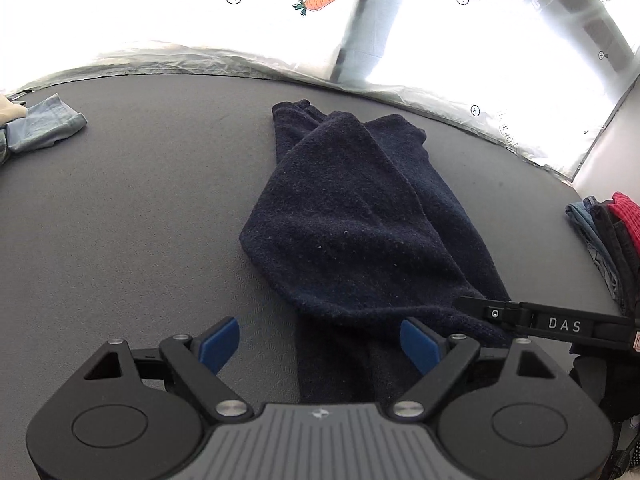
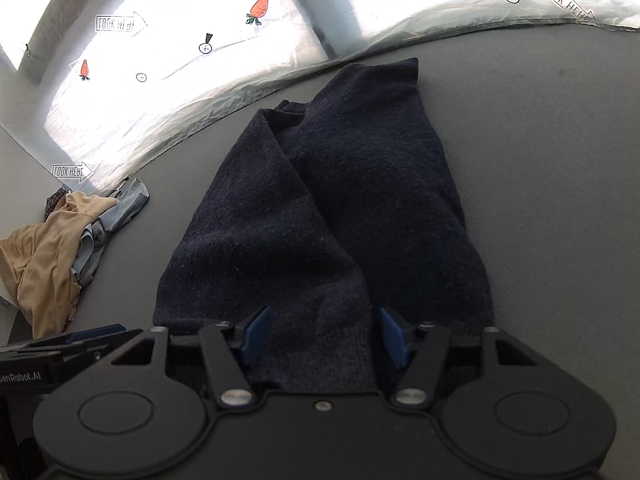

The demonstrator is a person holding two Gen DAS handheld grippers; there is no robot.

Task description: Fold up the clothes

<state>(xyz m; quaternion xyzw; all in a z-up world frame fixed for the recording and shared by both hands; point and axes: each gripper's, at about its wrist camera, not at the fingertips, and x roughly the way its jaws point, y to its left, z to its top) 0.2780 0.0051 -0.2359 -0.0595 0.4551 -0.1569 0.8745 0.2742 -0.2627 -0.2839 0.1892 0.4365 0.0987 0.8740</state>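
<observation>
Currently the grey table (image 1: 120, 208) carries one dark navy knitted garment (image 1: 360, 216), lying near its centre with its long axis running from the near edge toward the far edge. The garment is already doubled lengthwise, one side lapped over the other, and its narrower end points far, toward the bright sheet with carrot prints (image 1: 318, 2). A loose heap of tan and pale blue clothes (image 2: 52, 240) sits at the left; a stack of folded items (image 1: 608, 232) sits at the right edge.

The step in hand appears to be taking hold of the near end for a crosswise fold. The right gripper (image 2: 320, 336) straddles the near edge of the garment, its jaws about half open with cloth between them; whether the blue pads (image 2: 256, 332) already press the knit cannot be told. The left gripper (image 1: 320, 344) stands wide open and holds nothing, its right pad over the garment's near strip and its left pad over bare table.

The next move probably calls for both grippers to pinch the near corners, lift together, and carry that end toward the far end, keeping the layers aligned.
</observation>
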